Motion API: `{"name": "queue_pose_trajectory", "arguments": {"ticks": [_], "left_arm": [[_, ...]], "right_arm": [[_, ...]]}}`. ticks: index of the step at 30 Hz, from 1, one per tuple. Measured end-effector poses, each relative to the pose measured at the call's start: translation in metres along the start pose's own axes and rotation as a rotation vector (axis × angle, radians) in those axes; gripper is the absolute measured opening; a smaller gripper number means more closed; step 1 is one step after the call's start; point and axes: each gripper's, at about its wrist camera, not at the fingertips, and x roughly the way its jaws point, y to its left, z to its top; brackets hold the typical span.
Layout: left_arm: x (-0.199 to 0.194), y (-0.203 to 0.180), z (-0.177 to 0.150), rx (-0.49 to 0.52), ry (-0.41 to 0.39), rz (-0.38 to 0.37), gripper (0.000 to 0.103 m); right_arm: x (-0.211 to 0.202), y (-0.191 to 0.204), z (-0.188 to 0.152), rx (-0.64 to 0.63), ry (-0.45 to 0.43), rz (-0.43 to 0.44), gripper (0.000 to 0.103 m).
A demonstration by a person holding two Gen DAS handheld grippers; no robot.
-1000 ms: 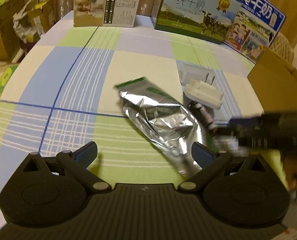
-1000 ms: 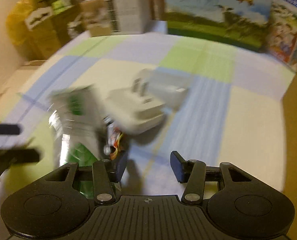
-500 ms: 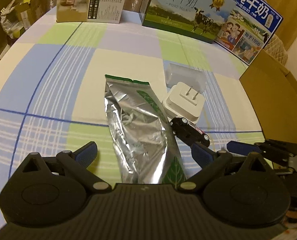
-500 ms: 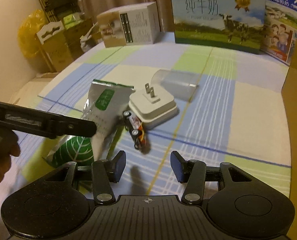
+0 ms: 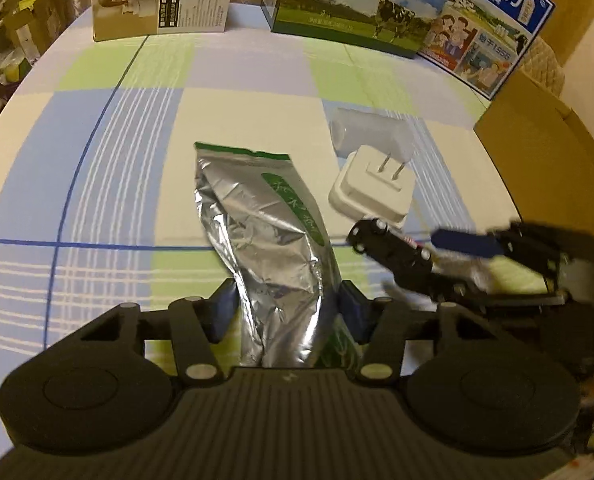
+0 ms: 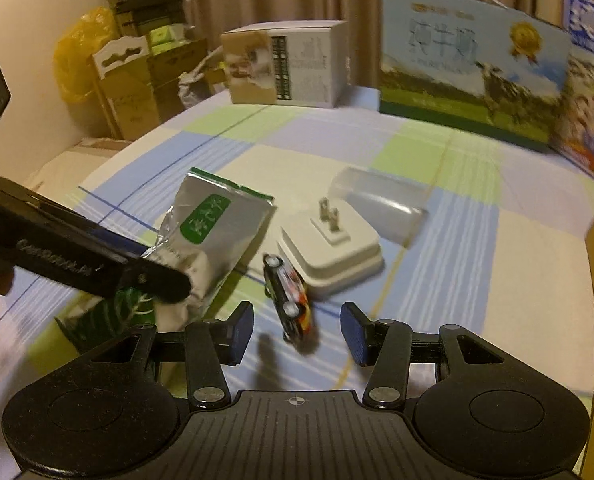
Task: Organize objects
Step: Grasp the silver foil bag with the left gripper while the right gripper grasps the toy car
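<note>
closed in on both targets since half a second earlier: left gripper (image 5: 283,312) had slid forward so its blue pads bracketed the lower part of the foil pouch (image 5: 265,236), and right gripper (image 6: 297,332) had crept up on the toy car (image 6: 289,298).

lay on the checked tablecloth (image 5: 109,168), pouch lengthwise with green label facing up. sat just right of it, the small black car on its side, touching or nearly touching the white plug adapter (image 5: 371,186), prongs up. rested behind the adapter, a clear plastic tube (image 6: 377,204). stood along the far edge, milk cartons (image 5: 361,0) and a white box (image 6: 289,68).

stood apart on both grippers, jaws open; left pads near the pouch's sides but not visibly pressing, right pads either side of the car's near end, not yet around it.

risks, as a judgement: slippery crumpled foil could buckle or squirt out when squeezed; car could roll or skid against the adapter; grippers close enough to collide.
</note>
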Motion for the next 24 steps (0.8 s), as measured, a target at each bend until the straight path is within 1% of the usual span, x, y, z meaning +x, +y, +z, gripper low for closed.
{"name": "queue_pose_trajectory", "arguments": {"ticks": [3,4,5,6,7,9,12,17,19,21,24], "left_arm": [[-0.002,0.008,-0.002,-0.021,0.001,-0.018,0.050],[-0.002,0.009,-0.002,-0.022,0.000,-0.022,0.050],[-0.002,0.008,-0.003,-0.019,-0.002,-0.021,0.053],[-0.001,0.008,-0.003,-0.013,-0.003,-0.013,0.058],[0.000,0.006,-0.003,-0.005,-0.005,-0.004,0.059],[0.001,0.005,-0.005,-0.001,-0.009,0.003,0.065],[0.003,0.005,-0.005,-0.014,-0.021,0.004,0.066],[0.006,0.005,-0.005,-0.038,-0.039,0.011,0.066],[0.008,0.005,-0.005,-0.037,-0.037,0.017,0.066],[0.010,0.002,-0.005,-0.031,-0.042,0.028,0.070],[0.013,-0.005,-0.005,-0.004,-0.051,0.061,0.071]], "right_arm": [[0.012,0.006,0.007,-0.038,0.008,-0.011,0.045],[0.016,0.007,0.009,-0.045,0.016,-0.016,0.039],[0.020,0.008,0.010,-0.047,0.024,-0.019,0.035],[0.023,0.009,0.011,-0.048,0.030,-0.022,0.029],[0.025,0.010,0.011,-0.051,0.037,-0.025,0.024],[0.030,0.011,0.011,-0.056,0.051,-0.029,0.020],[0.027,0.011,0.008,-0.034,0.048,-0.040,0.018],[0.007,0.004,-0.002,0.083,0.043,-0.081,0.017],[-0.004,0.003,-0.008,0.121,0.036,-0.087,0.017],[-0.013,0.003,-0.014,0.147,0.029,-0.093,0.017],[-0.024,0.004,-0.021,0.181,0.022,-0.107,0.017]]}}
